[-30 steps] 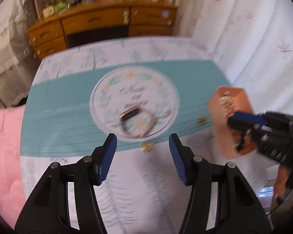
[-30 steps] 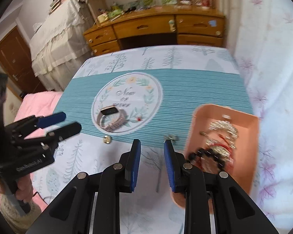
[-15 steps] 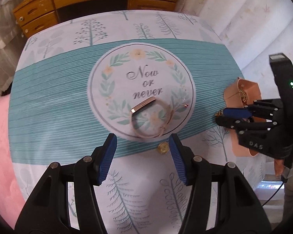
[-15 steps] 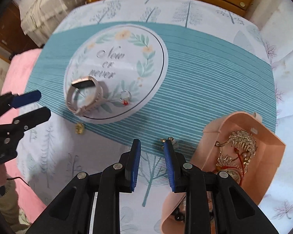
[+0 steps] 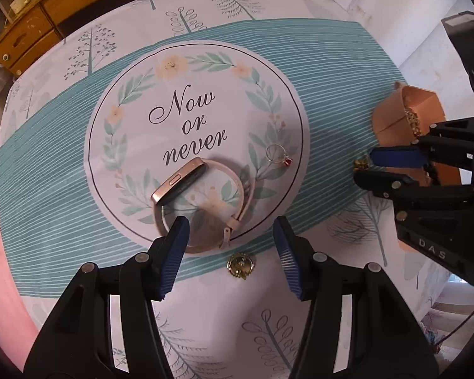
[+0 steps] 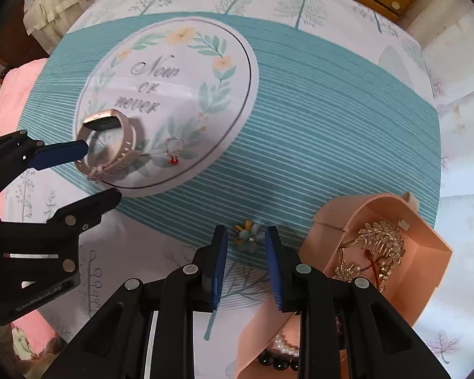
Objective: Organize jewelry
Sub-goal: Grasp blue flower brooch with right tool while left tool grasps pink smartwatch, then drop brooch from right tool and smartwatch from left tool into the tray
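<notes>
A pink smartwatch (image 5: 199, 208) lies on the round "Now or never" print of the tablecloth, also in the right wrist view (image 6: 110, 142). My left gripper (image 5: 230, 237) is open, low over the watch strap, one finger at its near edge. A thin ring with a red stone (image 5: 278, 154) lies to the right. A gold button-like piece (image 5: 240, 265) lies between the left fingers. My right gripper (image 6: 246, 240) is open, straddling a small gold and pale-blue flower brooch (image 6: 248, 237). A pink box (image 6: 426, 252) holds gold jewelry and beads.
The table (image 5: 331, 63) has a teal and white tree-print cloth. A wooden dresser (image 5: 63, 9) stands beyond the far edge. Pink bedding (image 5: 3, 268) lies at the left. The box stands at the table's right edge (image 5: 404, 120).
Both grippers have dropped closer to the table. The left one has come down over the watch; the right one has opened a little wider and now straddles the brooch.
</notes>
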The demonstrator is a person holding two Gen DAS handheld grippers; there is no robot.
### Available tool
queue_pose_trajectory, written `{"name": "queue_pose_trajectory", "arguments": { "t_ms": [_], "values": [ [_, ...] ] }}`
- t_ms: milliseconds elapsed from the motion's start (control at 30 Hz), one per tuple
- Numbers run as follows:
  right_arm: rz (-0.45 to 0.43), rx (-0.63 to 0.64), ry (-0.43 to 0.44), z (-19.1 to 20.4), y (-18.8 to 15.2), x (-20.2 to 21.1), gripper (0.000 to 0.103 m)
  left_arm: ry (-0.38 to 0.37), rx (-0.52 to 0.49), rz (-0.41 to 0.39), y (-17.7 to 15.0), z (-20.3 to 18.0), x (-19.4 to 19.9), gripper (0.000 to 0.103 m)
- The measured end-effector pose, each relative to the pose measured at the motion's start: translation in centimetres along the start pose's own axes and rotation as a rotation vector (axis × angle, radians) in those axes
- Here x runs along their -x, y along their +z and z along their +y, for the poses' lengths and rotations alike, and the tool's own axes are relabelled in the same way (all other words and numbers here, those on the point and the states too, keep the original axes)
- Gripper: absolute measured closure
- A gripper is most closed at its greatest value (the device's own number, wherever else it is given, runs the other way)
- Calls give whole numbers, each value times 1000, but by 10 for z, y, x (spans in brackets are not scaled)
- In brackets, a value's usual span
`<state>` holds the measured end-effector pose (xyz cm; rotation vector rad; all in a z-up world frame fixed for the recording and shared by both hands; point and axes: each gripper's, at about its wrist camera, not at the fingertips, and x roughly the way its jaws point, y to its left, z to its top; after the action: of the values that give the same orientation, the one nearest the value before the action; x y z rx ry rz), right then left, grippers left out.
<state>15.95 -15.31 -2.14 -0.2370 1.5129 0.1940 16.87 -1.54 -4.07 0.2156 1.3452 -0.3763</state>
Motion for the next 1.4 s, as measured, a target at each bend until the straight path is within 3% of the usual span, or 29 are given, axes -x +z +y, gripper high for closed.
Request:
{"name": "queue_pose_trajectory", "arguments": {
  "t_ms": [33,167,267,500,667,1033,1200,1400],
  "values": [
    [-2,4,3,-1,1,-1,79,4,3,0,1,0,-1,56],
    [-11,4,13,0,5,-3,79,0,25,22,3,2,-7,85],
    [-24,1,45,-1,5,-1,85,-1,37,16,3,3,-6,94],
    [-98,-7,106,-5,-3,19,85,-10,105,-16,2,8,10,95],
    [-171,-26,144,-11,-26,53,85,-27,86,-66,2,-5,42,95],
    [-347,-97,210,-52,-124,128,85,-85,-117,-207,2,-117,119,95],
    [-366,-154,177,-80,-163,126,85,-116,-190,-227,10,-172,121,95],
    [-357,-210,194,-106,-195,101,85,-153,-177,-242,24,-214,101,95]
  ]
}}
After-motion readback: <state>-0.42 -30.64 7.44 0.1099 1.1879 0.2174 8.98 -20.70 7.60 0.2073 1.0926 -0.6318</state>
